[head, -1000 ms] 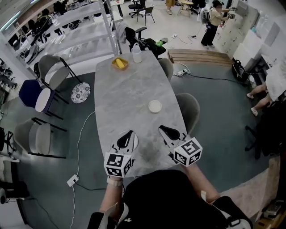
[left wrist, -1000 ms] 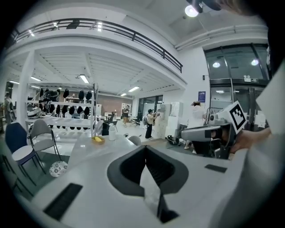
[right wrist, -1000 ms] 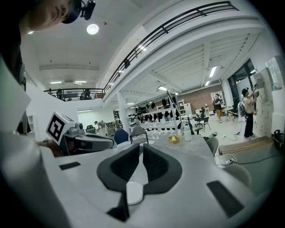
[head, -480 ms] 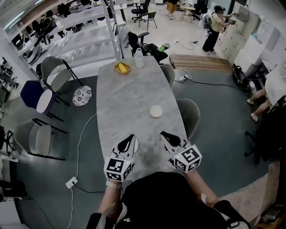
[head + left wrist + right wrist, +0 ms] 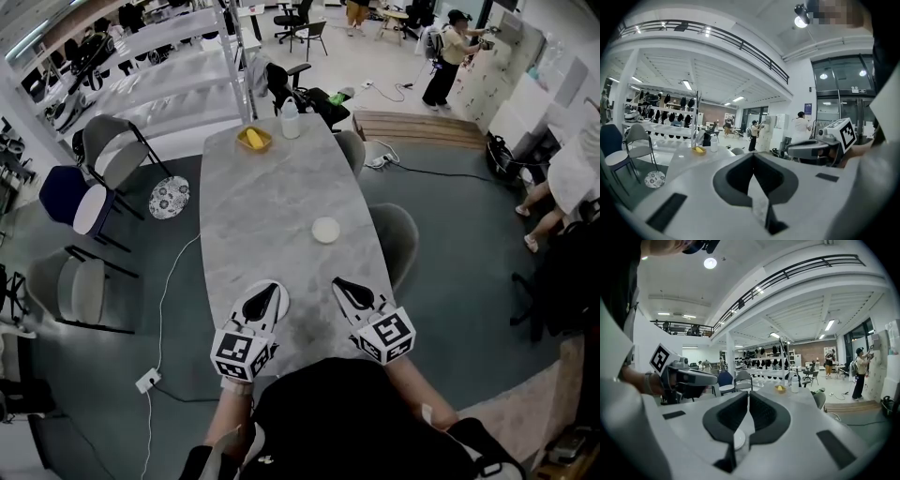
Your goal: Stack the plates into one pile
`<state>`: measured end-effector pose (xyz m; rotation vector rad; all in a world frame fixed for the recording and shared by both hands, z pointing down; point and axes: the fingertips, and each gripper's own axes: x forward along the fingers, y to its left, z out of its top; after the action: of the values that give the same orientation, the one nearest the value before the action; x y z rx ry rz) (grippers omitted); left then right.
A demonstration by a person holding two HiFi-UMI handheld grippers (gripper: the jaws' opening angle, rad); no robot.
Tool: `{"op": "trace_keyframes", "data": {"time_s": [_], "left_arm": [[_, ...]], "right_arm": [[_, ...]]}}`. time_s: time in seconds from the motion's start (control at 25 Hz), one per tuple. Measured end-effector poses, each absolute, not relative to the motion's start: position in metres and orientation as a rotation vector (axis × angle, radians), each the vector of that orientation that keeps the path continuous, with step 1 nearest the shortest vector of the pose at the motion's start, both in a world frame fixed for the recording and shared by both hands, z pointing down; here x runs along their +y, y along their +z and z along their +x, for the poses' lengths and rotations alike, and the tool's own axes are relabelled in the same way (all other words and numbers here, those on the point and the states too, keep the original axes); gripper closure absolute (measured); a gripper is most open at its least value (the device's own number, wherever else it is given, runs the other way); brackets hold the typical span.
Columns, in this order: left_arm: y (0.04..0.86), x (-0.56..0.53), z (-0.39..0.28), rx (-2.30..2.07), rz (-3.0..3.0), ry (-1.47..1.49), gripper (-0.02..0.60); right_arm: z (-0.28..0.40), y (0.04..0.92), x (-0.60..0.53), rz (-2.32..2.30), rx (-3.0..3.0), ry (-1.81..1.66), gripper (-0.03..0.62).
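A small white plate [image 5: 325,230] lies toward the right of the grey marble table [image 5: 272,197]. Through the gap under the right jaws it shows as a white disc [image 5: 738,438]. A second white plate [image 5: 282,300] lies near the table's front edge, mostly hidden under my left gripper [image 5: 273,288]. That gripper hangs just over it with its jaws together [image 5: 753,155]. My right gripper [image 5: 339,282] is beside it, short of the far plate, shut on nothing [image 5: 747,393].
A yellow bowl [image 5: 253,139] and a white bottle [image 5: 290,120] stand at the table's far end. Chairs [image 5: 394,234] ring the table. A patterned plate [image 5: 169,197] sits low at the left. A cable [image 5: 164,309] runs over the floor.
Both grippers keep about the same places over the table's front edge. The right one's marker cube has tilted slightly.
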<state>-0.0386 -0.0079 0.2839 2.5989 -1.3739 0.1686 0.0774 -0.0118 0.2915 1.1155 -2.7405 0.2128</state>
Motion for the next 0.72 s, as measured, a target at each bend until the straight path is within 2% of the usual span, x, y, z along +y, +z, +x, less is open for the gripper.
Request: {"op": "trace_keyframes", "data": {"time_s": [0.72], "left_arm": [[0.2919,-0.0044,-0.0417,-1.357,2.576,0.188,0.574]], "right_arm": [[0.079,0.2964,-0.0111,1.106,-2.721,0.243,0.579]]}}
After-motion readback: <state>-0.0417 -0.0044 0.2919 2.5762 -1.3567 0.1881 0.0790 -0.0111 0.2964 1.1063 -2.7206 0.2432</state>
